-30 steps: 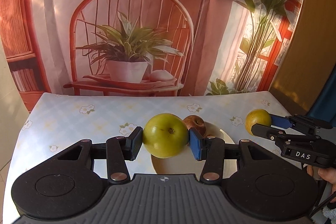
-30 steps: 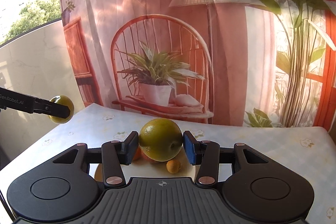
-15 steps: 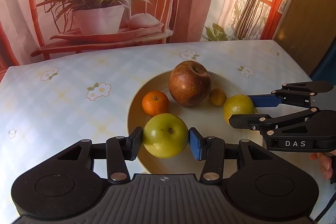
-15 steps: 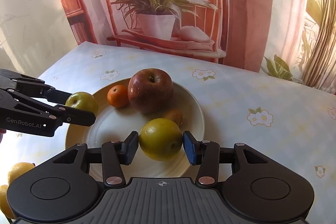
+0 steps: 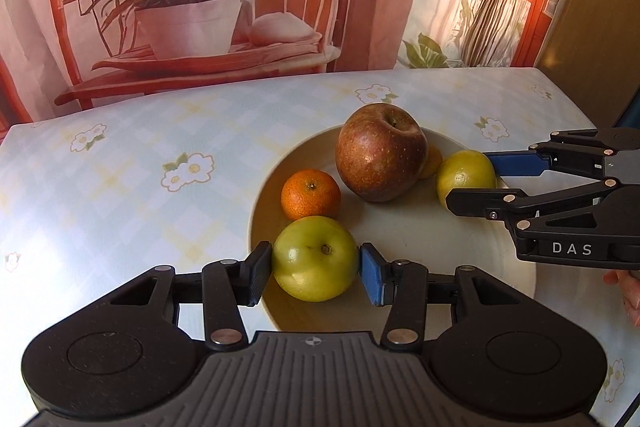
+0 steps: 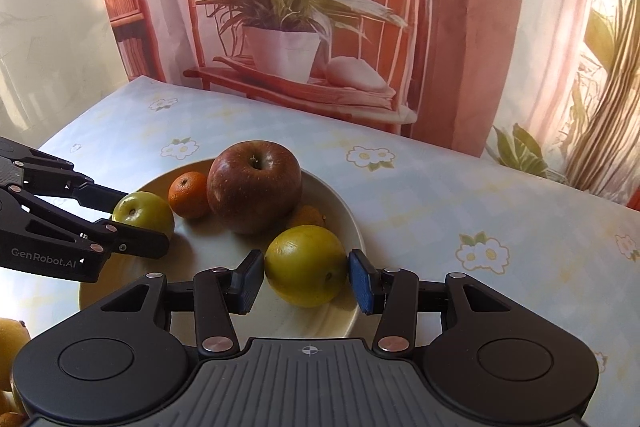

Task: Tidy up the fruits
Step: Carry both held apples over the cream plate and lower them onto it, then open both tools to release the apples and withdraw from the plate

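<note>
My left gripper [image 5: 316,269], lower centre of its own camera's frame: a ribbed dark-grey housing with a small crosshair mark, flanked by two round black discs, black linkage arms fastened with silver rivets, one finger pad black and textured, the other blue. My right gripper [image 6: 306,277], lower centre of its frame, is built the same, both pads dark blue. Seen side-on at the right edge of the left camera's frame, its black body reads "DAS" in white. At the left edge of the right camera's frame, the left gripper's body carries "GenRobot.AI" in pale lettering.
</note>
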A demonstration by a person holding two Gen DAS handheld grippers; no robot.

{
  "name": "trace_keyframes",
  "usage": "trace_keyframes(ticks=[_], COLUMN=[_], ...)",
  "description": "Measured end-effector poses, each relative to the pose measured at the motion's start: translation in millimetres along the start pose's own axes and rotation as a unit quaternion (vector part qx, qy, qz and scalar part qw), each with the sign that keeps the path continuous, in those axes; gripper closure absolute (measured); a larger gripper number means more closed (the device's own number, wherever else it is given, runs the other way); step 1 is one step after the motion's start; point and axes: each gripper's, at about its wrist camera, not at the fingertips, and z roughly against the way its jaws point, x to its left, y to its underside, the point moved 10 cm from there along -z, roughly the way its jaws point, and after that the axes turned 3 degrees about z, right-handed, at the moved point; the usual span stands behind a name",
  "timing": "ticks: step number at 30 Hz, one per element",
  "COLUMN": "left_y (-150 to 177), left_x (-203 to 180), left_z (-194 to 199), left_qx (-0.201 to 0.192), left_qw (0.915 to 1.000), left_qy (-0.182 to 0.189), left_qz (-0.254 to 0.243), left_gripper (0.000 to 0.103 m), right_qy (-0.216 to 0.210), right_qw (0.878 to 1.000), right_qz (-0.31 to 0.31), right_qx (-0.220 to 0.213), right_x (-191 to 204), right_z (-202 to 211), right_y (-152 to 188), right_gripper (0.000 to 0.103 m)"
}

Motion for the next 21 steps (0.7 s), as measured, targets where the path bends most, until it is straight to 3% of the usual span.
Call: trace_keyframes(ticks=[7,21], left_y=[-5.0,-10.5], left_x=[-2.2,-0.8], left_z=[-2.6,21.6], left_qx=[-0.017,-0.038], left_qw=[0.9997,0.9992], left_qy=[-0.014,-0.012], left_qz=[-0.014,-0.003], left_gripper=[0.053,0.048], right_qy=[0.011,0.009], right_qw=[0.999,0.999], right_qz=[0.03,-0.013], right_qx=[-0.008,-0.038], right_x=[5.2,-3.0], right_z=[-0.4,18.9], right_y=[-0.2,-1.0], right_gripper=[0.06,0.056])
